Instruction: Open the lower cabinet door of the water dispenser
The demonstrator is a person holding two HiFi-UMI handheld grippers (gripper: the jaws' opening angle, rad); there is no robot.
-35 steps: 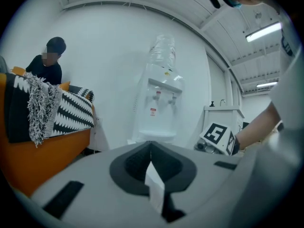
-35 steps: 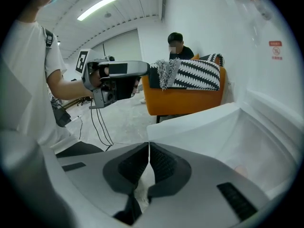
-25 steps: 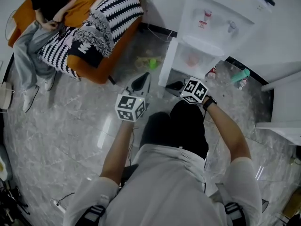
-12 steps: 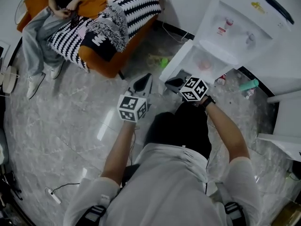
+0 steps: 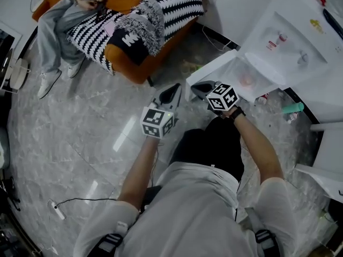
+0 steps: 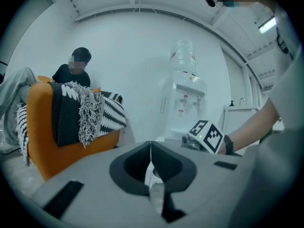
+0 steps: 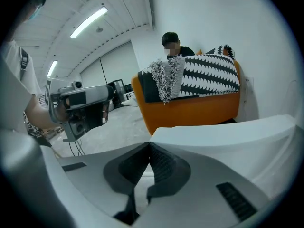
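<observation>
A person is standing over a white water dispenser (image 5: 300,42) that is sitting on the marble floor (image 5: 80,133) against the wall. Its lower cabinet door (image 5: 214,71) is hanging swung out with the cabinet's inside showing, so the opening is looking nearly finished. The right gripper (image 5: 197,88), jaws fully together and empty, is sitting just beside the door's free edge. The left gripper (image 5: 174,90), jaws likewise closed on nothing, is hovering clear of the door.
</observation>
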